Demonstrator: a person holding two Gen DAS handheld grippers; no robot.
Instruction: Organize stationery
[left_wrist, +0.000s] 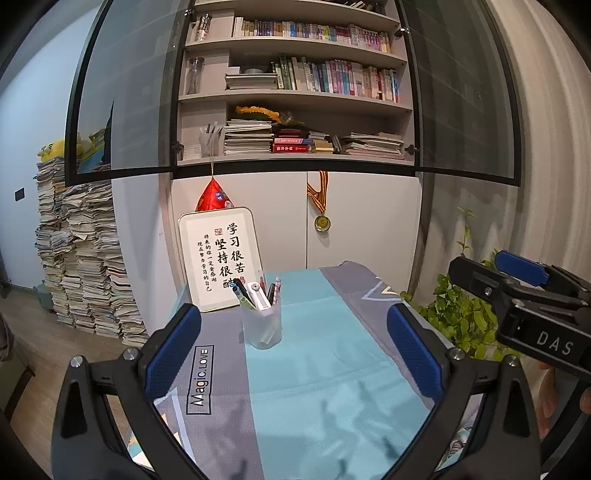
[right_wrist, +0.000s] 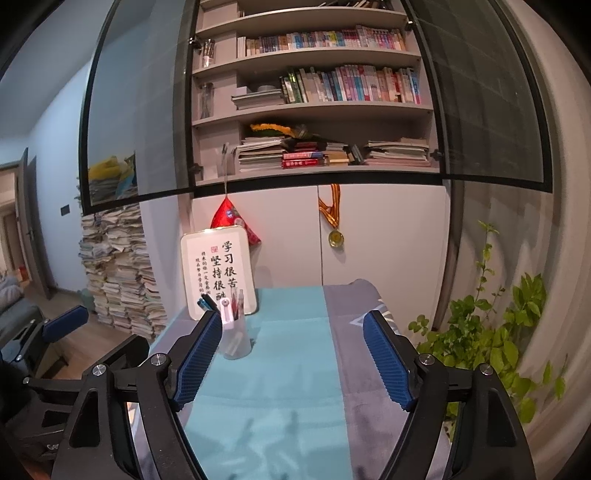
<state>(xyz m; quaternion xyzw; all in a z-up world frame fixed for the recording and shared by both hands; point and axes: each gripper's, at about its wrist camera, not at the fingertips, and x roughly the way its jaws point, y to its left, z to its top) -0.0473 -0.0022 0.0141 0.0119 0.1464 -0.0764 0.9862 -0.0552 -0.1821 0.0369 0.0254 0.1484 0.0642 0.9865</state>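
A: Where was the frosted translucent plastic pen cup (left_wrist: 261, 325)?
B: Far-left on the blue-grey cloth-covered table (left_wrist: 332, 369), pens + correction tape inside. Looked done; nothing loose in view.
A: Grippers?
B: Left gripper (left_wrist: 293, 345) & right gripper (right_wrist: 293, 356) both spread wide, empty. Near table edge cut off.

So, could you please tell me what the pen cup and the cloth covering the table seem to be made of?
The pen cup looks like frosted, translucent plastic: the pens show dimly through its milky wall, though frosted glass cannot be ruled out. The table cloth appears to be soft woven fabric with a matte finish, showing fold creases and printed lettering.
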